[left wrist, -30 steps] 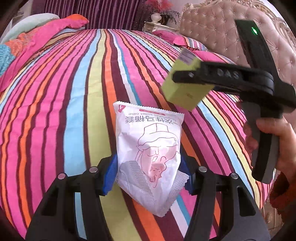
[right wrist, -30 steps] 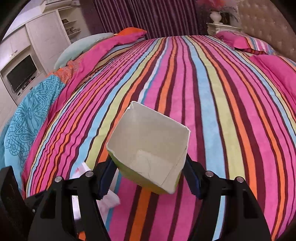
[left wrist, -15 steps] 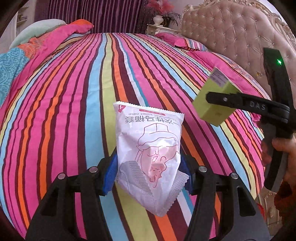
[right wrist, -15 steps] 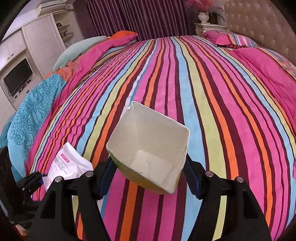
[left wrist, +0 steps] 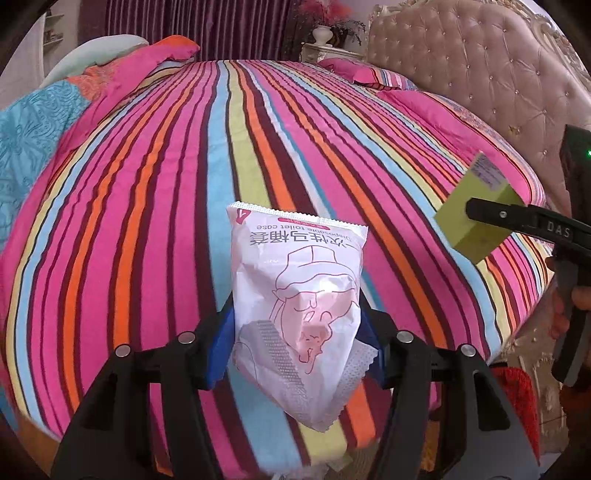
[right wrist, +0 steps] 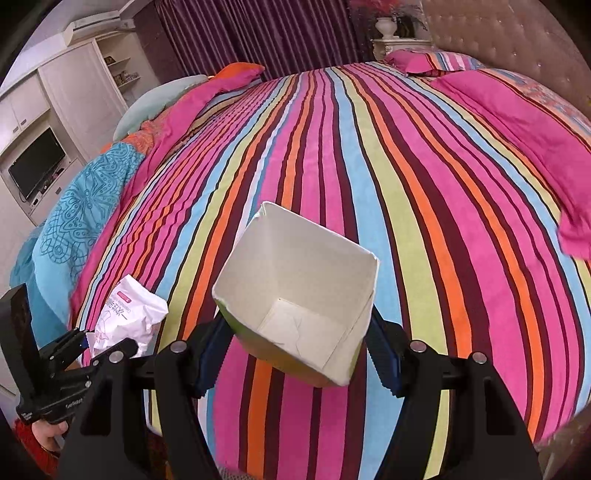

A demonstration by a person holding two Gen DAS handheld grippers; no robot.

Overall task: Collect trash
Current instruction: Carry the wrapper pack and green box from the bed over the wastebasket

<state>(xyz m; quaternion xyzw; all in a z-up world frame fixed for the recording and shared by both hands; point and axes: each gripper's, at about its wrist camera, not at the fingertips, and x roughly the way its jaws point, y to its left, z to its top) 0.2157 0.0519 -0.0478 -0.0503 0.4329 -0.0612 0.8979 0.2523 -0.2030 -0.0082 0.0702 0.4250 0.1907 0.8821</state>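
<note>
Green carton (right wrist: 295, 317), open-topped, nothing visible inside: clamped in right gripper (right wrist: 295, 354). White toilet-seat-cover packet (left wrist: 297, 295): pinched in left gripper (left wrist: 295, 343). Both held above striped bed (left wrist: 166, 184).

Left gripper (left wrist: 295, 332) clamped on a packet (left wrist: 299, 295); right gripper (right wrist: 295, 339) clamped on a box (right wrist: 295, 295). Both held level, side by side.

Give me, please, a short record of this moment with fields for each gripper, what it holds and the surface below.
left gripper: shut on a white packet, held off the bed
right gripper: shut on an open green box, nothing visible inside it
surface: striped bedspread, no other trash visible on it
setting: padded headboard, dark curtains
</note>
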